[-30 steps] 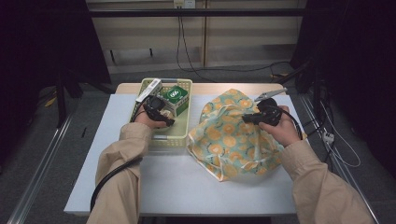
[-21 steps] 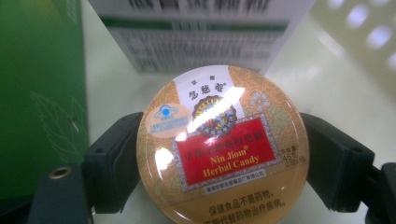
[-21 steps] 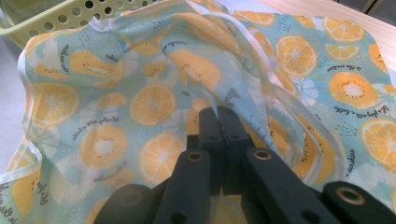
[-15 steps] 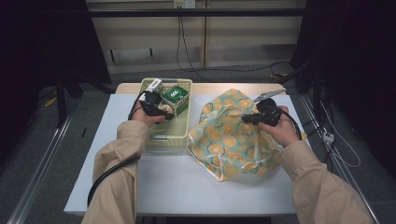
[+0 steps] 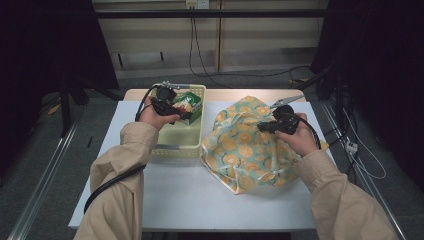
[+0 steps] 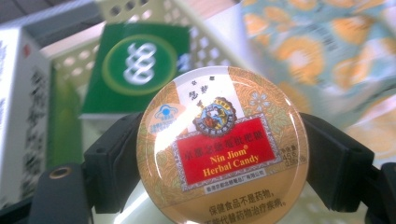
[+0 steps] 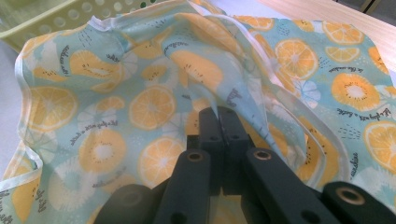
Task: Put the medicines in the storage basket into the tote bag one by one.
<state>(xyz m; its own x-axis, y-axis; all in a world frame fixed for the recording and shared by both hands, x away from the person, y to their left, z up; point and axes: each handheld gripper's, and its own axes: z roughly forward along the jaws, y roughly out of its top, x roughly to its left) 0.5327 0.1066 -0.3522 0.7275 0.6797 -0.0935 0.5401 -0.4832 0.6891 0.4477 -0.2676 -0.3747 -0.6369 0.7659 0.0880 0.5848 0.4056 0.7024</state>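
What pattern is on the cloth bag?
Orange slices on pale teal cloth bag, clearest in right gripper view.

Lab, dark curtains (image 5: pixel 60 45), floor cables (image 5: pixel 200 55), rails (image 5: pixel 45 175)

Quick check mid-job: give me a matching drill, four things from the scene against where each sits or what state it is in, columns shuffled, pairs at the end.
Things:
1. candy tin
2. green box
3. fruit-print bag
4. basket

Places or states:
A. pinched at its cloth by the right gripper
B. lying in the basket
C. clamped between the left gripper's jaws
D. on the table, left of the bag

Pairs: 1-C, 2-B, 3-A, 4-D
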